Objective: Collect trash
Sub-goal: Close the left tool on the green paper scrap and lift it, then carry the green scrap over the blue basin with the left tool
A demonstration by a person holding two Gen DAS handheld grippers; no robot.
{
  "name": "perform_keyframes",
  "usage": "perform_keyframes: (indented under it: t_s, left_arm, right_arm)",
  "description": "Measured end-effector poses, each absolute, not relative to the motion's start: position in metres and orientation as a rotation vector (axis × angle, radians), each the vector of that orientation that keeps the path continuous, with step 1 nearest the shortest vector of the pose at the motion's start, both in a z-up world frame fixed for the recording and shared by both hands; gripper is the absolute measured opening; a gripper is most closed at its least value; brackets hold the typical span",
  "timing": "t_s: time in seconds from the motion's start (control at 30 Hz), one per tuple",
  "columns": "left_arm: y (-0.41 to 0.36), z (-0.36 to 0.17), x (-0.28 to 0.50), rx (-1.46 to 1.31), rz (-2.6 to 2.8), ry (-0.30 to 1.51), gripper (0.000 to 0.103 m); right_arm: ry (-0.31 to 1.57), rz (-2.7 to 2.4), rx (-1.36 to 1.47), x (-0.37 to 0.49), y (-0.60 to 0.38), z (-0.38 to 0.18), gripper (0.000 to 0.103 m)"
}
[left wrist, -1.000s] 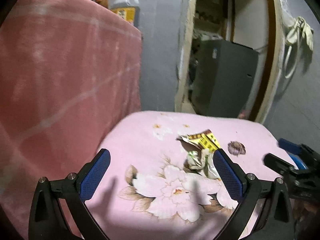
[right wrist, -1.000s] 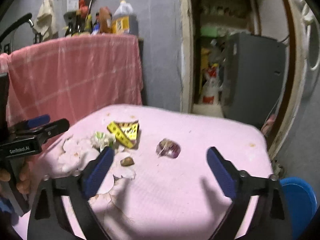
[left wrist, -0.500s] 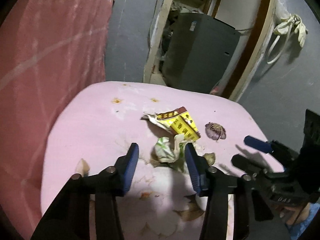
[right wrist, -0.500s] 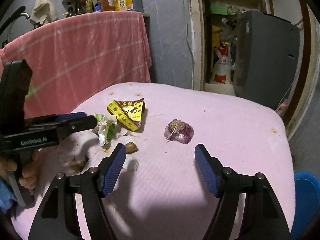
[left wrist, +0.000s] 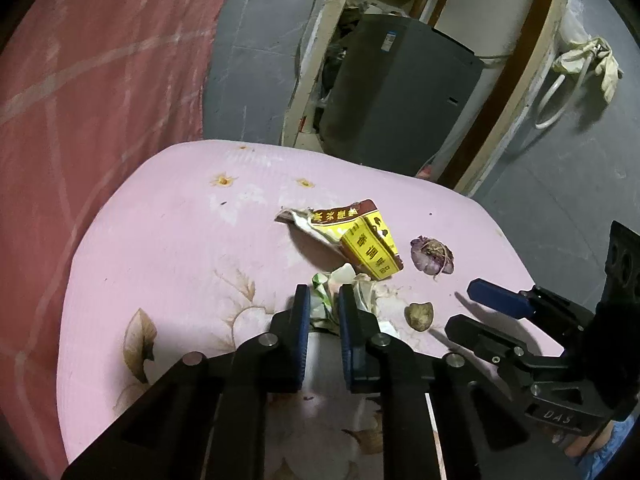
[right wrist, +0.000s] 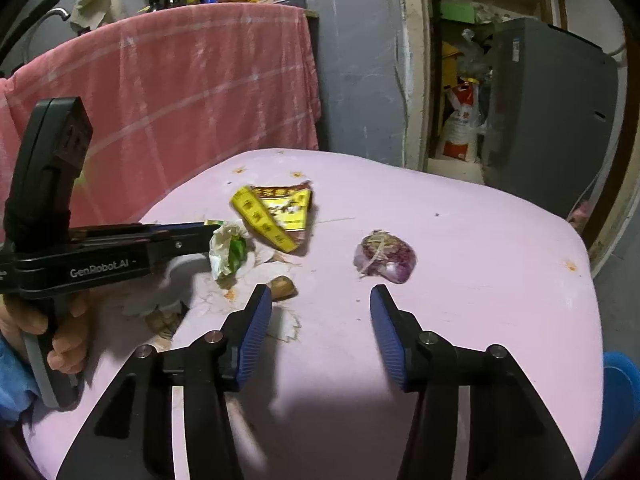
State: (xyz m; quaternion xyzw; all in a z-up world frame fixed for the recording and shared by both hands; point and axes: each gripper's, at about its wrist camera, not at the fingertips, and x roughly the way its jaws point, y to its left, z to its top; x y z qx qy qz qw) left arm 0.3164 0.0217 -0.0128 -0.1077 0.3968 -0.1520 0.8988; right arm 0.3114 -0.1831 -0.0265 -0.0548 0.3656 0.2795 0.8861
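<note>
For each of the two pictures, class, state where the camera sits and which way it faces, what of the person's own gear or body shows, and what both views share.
Left wrist view: sits on the left tongs, facing down over the pink table; its jaws are closing on the crumpled wrapper; right tongs show.
Right wrist view: sits on the right tongs, jaws closing on nothing, facing the onion piece; left tongs and hand show.
Shared: table, wrapper, yellow packet, onion piece.

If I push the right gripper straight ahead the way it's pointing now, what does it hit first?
Probably the purple onion piece: it lies just beyond the right gripper, slightly toward its right finger, with only bare pink tablecloth between. Its jaws are closing with nothing between them. Depth is uncertain.
</note>
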Motion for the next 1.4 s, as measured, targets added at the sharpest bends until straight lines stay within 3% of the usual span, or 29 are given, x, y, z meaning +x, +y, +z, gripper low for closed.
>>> perform_keyframes:
  t_s: [0.17, 0.33, 0.43, 0.77, 1.4]
  left_arm:
    - [0.030, -0.011, 0.307, -0.244, -0.297, 0.807, 0.009]
    - [0.038, -0.012, 0.301, -0.274, -0.280, 0.794, 0.009]
    - [0.036, -0.010, 0.299, -0.259, -0.269, 0.778, 0.009]
    - [0.031, 0.003, 0.278, -0.232, -0.251, 0.694, 0.008]
    - [-0.044, 0.062, 0.207, -0.157, -0.338, 0.391, 0.008]
  right_arm:
    - [0.794, 0.611, -0.131, 0.314, -0.173, -0.029, 0.034]
    - [0.824, 0.651, -0.144, 0.318, -0.163, -0.032, 0.031]
    - [0.828, 0.655, -0.155, 0.319, -0.159, -0.032, 0.018]
    - [0.779, 0.666, -0.128, 0.310, -0.166, -0.028, 0.018]
    - [0.265, 0.430, -0.037, 0.207, -0.254, 0.049, 0.018]
